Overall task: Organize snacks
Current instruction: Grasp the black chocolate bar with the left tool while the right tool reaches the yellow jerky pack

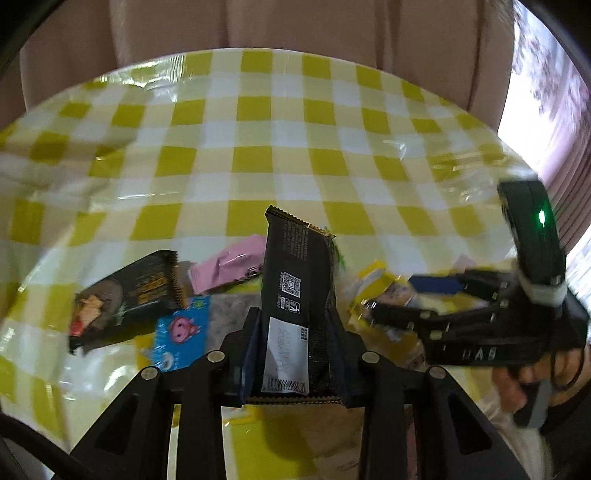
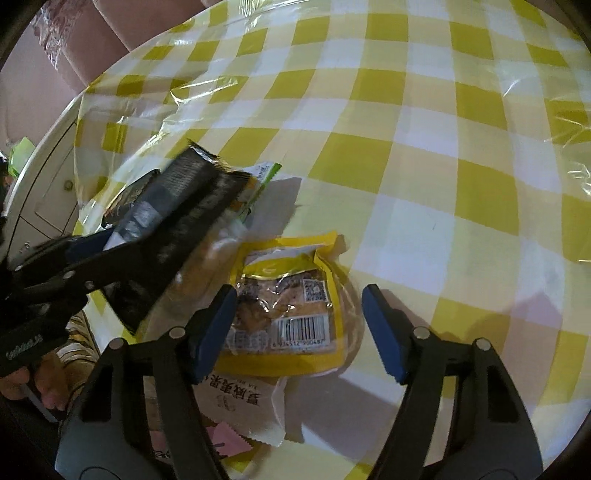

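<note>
My left gripper (image 1: 293,319) is shut on a long black snack bar packet (image 1: 295,280), which stands up between its fingers above the pile. The right wrist view shows that bar (image 2: 192,192) slanting in from the left in the left gripper (image 2: 147,236). My right gripper (image 2: 299,325) is open, its blue pads (image 2: 218,328) either side of a yellow packet (image 2: 288,295) with a barcode that lies flat on the checked tablecloth (image 2: 424,155). The right-hand pad stands clear of it. From the left wrist, the right gripper (image 1: 406,301) hovers over the yellow packet (image 1: 373,280).
Loose snacks lie close together: a black packet with a food picture (image 1: 125,299), a pink one (image 1: 229,269), a blue one with a pig (image 1: 181,332), a white one with printed characters (image 2: 240,398). A beige sofa (image 1: 295,26) stands behind; a white cabinet (image 2: 48,192) is at left.
</note>
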`<state>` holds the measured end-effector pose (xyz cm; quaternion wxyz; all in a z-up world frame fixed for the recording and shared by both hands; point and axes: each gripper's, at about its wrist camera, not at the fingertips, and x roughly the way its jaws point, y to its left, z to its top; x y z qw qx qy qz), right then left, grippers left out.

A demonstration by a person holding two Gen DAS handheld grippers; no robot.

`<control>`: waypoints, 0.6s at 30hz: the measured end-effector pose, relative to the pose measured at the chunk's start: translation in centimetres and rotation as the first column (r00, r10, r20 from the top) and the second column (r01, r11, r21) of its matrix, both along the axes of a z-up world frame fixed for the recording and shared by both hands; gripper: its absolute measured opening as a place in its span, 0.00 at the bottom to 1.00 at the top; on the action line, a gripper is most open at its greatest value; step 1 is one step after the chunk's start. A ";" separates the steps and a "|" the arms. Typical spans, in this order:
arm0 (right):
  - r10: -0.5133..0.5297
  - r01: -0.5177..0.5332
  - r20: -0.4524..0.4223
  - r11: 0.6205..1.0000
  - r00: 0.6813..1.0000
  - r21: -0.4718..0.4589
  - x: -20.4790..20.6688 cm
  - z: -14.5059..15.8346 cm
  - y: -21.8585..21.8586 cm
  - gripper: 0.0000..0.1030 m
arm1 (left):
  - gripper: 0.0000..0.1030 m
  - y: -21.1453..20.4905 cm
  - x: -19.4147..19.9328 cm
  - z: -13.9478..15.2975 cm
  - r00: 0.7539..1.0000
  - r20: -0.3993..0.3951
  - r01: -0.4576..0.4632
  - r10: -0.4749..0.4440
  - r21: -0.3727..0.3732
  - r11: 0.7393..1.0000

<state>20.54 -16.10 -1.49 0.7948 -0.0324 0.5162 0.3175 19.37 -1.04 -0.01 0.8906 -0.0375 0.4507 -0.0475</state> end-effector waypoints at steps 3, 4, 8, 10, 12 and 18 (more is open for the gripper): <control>0.006 -0.006 0.005 1.000 1.000 -0.013 0.0 0.0 0.2 0.71 | 0.33 -0.6 -1.2 0.1 1.000 -0.001 0.019 -0.019 0.056 0.998; 0.008 -0.008 0.008 1.000 1.000 -0.015 0.0 0.0 0.3 0.71 | 0.33 -0.8 -1.4 0.0 1.000 -0.008 0.029 -0.028 0.069 0.997; 0.021 -0.020 0.016 1.000 1.000 -0.023 0.1 0.0 0.7 0.64 | 0.34 -1.5 -1.3 -1.4 0.997 -0.051 0.057 -0.053 0.079 0.995; 0.032 -0.031 0.012 0.999 0.999 -0.013 0.1 0.1 0.9 0.60 | 0.34 -1.5 -1.3 -1.5 0.997 -0.053 0.054 -0.051 0.070 0.996; 0.046 -0.045 -0.005 0.999 0.999 0.016 0.1 0.0 1.0 0.56 | 0.35 -1.5 -1.2 -1.6 0.997 -0.057 0.056 -0.052 0.065 0.996; 0.042 -0.038 -0.039 0.995 0.998 0.096 0.3 0.0 0.3 0.54 | 0.35 -1.1 -1.0 -1.8 0.997 -0.070 0.047 -0.045 0.028 0.998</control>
